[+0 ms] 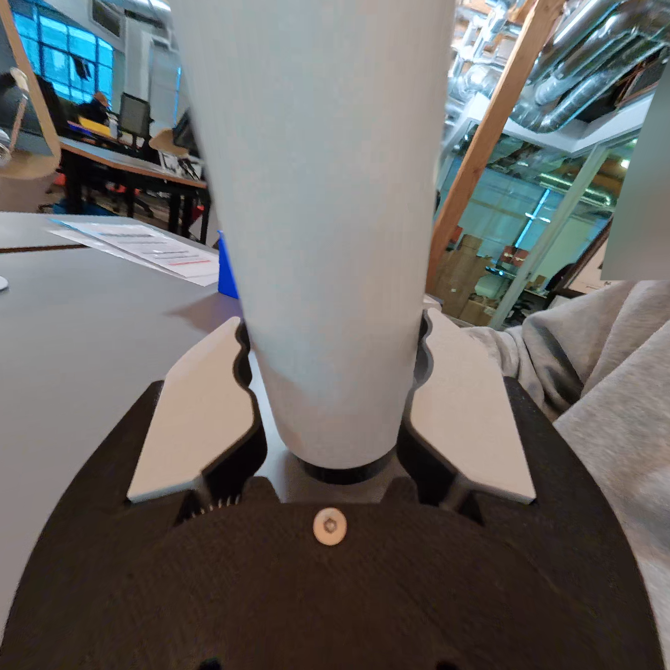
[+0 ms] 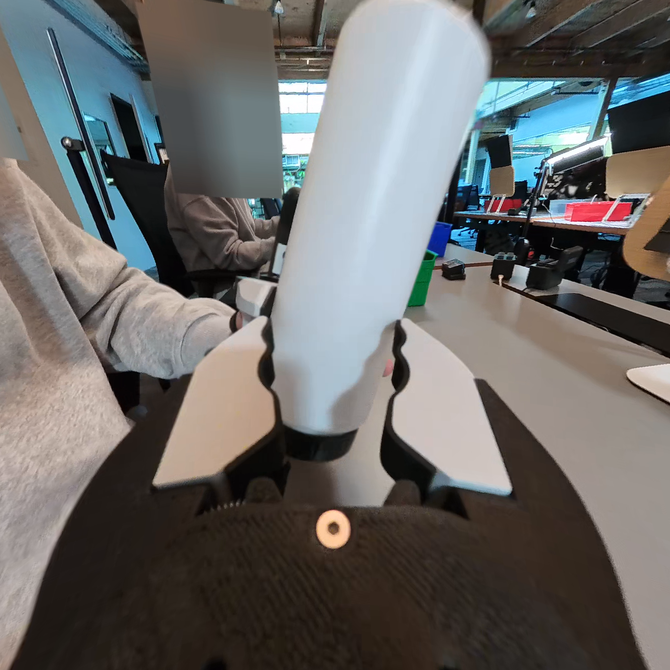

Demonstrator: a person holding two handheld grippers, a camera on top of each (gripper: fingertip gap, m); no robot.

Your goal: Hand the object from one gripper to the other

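Observation:
A white bottle [image 1: 326, 217] with a black cap at its lower end stands between the fingers of my left gripper [image 1: 331, 337]. Both fingers press its sides, cap near the gripper's base. In the right wrist view the same bottle [image 2: 362, 217] leans to the right between the fingers of my right gripper [image 2: 333, 337]. The left finger lies along its side and the right fingertip touches it higher up, with a small gap below. A white part of the left gripper [image 2: 253, 297] shows just behind the bottle. The bottle is held above the grey table [image 1: 90, 344].
A grey sleeve [image 2: 108, 308] reaches in from the left. On the table lie a printed sheet [image 1: 145, 250], a blue bin [image 1: 226, 268], a green bin [image 2: 420, 279] and black chargers [image 2: 544, 272]. A person sits at the far end of the table [image 2: 217, 232]. Both grippers' tips are close together, under 4 cm apart.

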